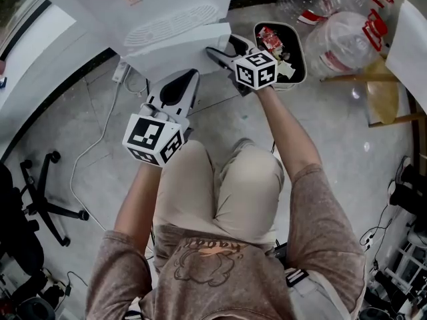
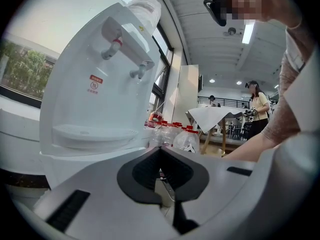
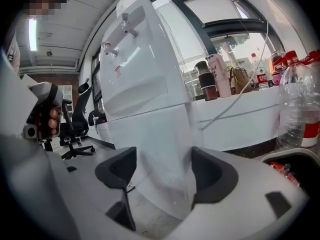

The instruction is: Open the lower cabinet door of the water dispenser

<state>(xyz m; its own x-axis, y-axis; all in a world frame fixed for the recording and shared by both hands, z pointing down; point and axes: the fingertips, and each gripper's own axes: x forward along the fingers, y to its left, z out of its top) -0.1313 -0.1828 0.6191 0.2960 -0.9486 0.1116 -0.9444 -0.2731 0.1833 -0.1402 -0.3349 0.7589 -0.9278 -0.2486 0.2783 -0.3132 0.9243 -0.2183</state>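
Observation:
The white water dispenser (image 1: 167, 9) stands right in front of me, its taps and drip tray showing in the left gripper view (image 2: 95, 109). Its lower cabinet door (image 1: 183, 49) is the white panel below the tray. My right gripper (image 1: 227, 49) is at that door's right edge and stands open; in the right gripper view (image 3: 162, 171) the door's edge (image 3: 165, 144) runs down between the pads, close to the right pad, with a gap at the left one. My left gripper (image 1: 181, 82) hangs lower left of the door, shut and holding nothing (image 2: 161, 151).
A black bin (image 1: 298, 62) with litter stands right of the dispenser, with large water bottles (image 1: 340, 35) and a wooden table leg (image 1: 373, 79) beyond it. A power strip (image 1: 121, 71) with its white cable lies on the floor at left. An office chair base (image 1: 43, 195) is further left.

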